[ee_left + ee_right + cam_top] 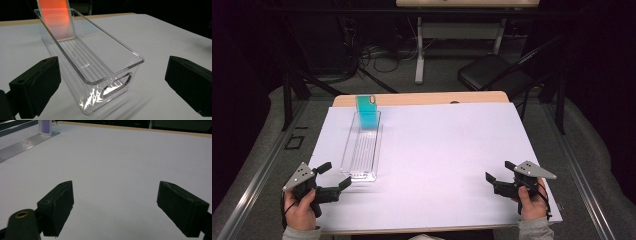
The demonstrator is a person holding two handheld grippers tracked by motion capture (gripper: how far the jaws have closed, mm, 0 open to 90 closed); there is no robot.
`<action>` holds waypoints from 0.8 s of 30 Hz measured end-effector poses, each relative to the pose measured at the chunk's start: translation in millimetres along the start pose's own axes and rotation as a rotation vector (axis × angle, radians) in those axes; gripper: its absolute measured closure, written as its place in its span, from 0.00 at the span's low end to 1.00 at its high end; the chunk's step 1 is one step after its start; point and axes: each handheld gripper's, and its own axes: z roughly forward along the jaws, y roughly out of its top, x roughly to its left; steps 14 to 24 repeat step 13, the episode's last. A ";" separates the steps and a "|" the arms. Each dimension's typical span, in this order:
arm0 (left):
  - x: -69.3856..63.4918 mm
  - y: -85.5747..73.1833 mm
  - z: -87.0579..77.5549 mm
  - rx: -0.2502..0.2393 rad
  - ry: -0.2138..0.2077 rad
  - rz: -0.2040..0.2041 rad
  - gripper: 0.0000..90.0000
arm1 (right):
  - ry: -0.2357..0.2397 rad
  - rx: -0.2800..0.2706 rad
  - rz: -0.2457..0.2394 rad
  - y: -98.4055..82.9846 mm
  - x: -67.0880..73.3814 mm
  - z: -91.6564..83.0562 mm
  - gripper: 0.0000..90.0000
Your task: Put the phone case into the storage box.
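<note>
From above, the clear bin [361, 148] lies on the white table [442, 150], a teal phone [367, 112] leaning in its far end; the left gripper [334, 176] sits just beside its near end, jaws spread. Along that gripper's jaws, the bin's handle end [116, 86] lies between them, untouched, so I'd close squarely on the walls. The right gripper [115, 207] hangs wide apart over bare table.

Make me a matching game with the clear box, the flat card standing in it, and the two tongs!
Things:
1. clear box
2. teal card
3. left tongs
4. right tongs

Places or states:
A. open, over bare white table at the right
B. leaning upright at the box's far end
C. open, just short of the box's near end
D. long, see-through, lying on the table

Pairs: 1-D, 2-B, 3-C, 4-A
</note>
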 end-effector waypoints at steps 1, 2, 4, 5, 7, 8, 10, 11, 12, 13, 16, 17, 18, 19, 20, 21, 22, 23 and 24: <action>0.2 0.0 -0.2 0.000 0.000 0.000 0.00 | 0.001 0.001 0.001 0.0 0.1 -0.1 0.15; 0.4 0.0 -0.3 0.001 0.001 -0.001 0.00 | 0.000 0.001 0.000 -0.1 0.0 -0.1 0.15; 0.8 0.0 -0.4 -0.002 0.002 -0.002 0.00 | 0.000 0.000 0.002 -0.4 -0.1 0.4 0.15; 1.1 0.0 -0.5 -0.002 0.003 -0.002 0.00 | -0.001 0.000 0.003 -0.5 -0.1 0.4 0.15; 1.6 -0.1 -0.7 -0.004 0.005 -0.003 0.00 | -0.001 -0.001 0.006 -0.6 -0.3 0.4 0.15; 1.8 0.0 -0.8 -0.004 0.004 -0.004 0.00 | -0.001 -0.004 0.010 -0.8 -0.2 0.6 0.15; 2.1 0.0 -0.8 -0.006 0.006 -0.005 0.00 | 0.000 0.003 0.007 -0.7 -0.8 0.0 0.15; 2.2 0.0 -0.7 -0.005 0.006 -0.006 0.00 | -0.001 0.003 0.007 -0.7 -0.8 0.0 0.15; 2.3 0.0 -0.8 -0.006 0.006 -0.006 0.00 | -0.002 0.003 0.007 -0.8 -0.9 0.0 0.15; 2.3 0.2 -0.8 -0.006 0.005 -0.005 0.00 | -0.003 0.002 0.008 -0.9 -0.9 0.0 0.15; 2.3 0.2 -0.8 -0.006 0.005 -0.005 0.00 | -0.003 0.002 0.008 -0.9 -0.9 0.0 0.15; 2.3 0.2 -0.8 -0.006 0.005 -0.005 0.00 | -0.003 0.002 0.008 -0.9 -0.9 0.0 0.15; 2.3 0.2 -0.8 -0.006 0.005 -0.005 0.00 | -0.003 0.002 0.008 -0.9 -0.9 0.0 0.15; 2.3 0.2 -0.8 -0.006 0.005 -0.005 0.00 | -0.003 0.002 0.008 -0.9 -0.9 0.0 0.15; 2.3 0.2 -0.8 -0.006 0.005 -0.005 0.00 | -0.003 0.002 0.008 -0.9 -0.9 0.0 0.15; 2.3 0.2 -0.8 -0.006 0.005 -0.005 0.00 | -0.003 0.002 0.008 -0.9 -0.9 0.0 0.15; 2.3 0.2 -0.8 -0.006 0.005 -0.005 0.00 | -0.003 0.002 0.008 -0.9 -0.9 0.0 0.15; 2.3 0.2 -0.8 -0.006 0.005 -0.005 0.00 | -0.003 0.002 0.008 -0.9 -0.9 0.0 0.15; 2.3 0.2 -0.8 -0.006 0.005 -0.005 0.00 | -0.003 0.002 0.008 -0.9 -0.9 0.0 0.15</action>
